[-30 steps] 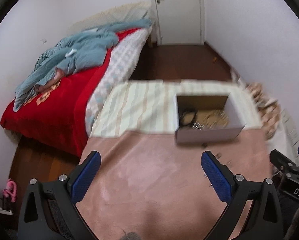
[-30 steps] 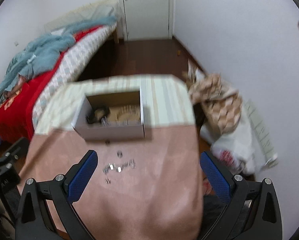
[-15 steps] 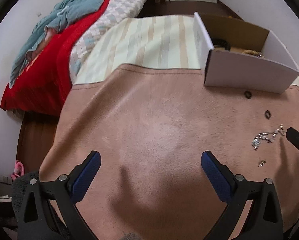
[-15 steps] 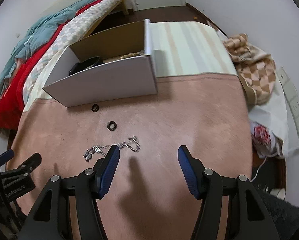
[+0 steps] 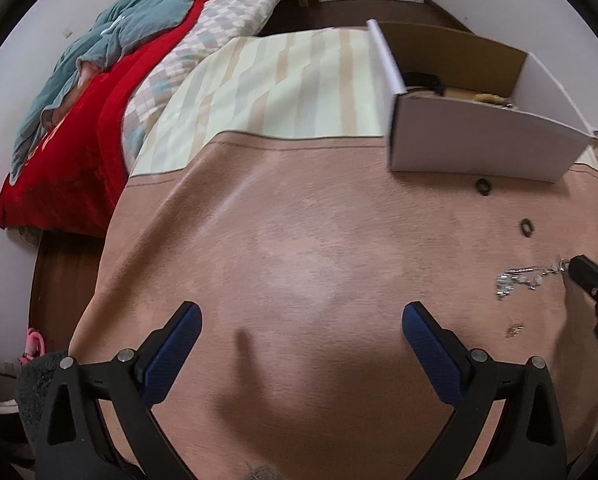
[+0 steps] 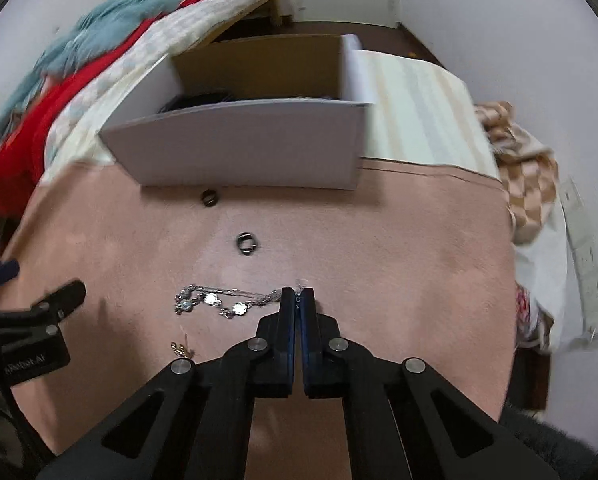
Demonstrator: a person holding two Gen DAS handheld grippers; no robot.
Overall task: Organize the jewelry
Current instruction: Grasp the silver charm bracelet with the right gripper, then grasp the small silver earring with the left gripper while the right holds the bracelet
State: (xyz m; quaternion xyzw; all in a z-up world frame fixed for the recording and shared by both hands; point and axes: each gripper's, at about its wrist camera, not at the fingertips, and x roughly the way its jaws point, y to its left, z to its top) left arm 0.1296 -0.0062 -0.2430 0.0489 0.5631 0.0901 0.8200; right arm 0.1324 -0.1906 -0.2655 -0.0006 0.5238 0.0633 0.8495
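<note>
Silver necklace (image 6: 227,300) is lying on the pink cloth (image 6: 399,248) — we are clamping its end with our right gripper (image 6: 297,294), while our left gripper (image 5: 299,316) is hovering spread wide — grasping nothing.

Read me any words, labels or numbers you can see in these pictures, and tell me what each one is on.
"...Robot.AI": white print on the black body of the left gripper, seen from the right wrist view; the first letters are blurred.
Orange lettering on the red blanket: too distorted to read.
Red print on the white bag beside the table: too blurred to read.
Nothing readable on the white box.
</note>
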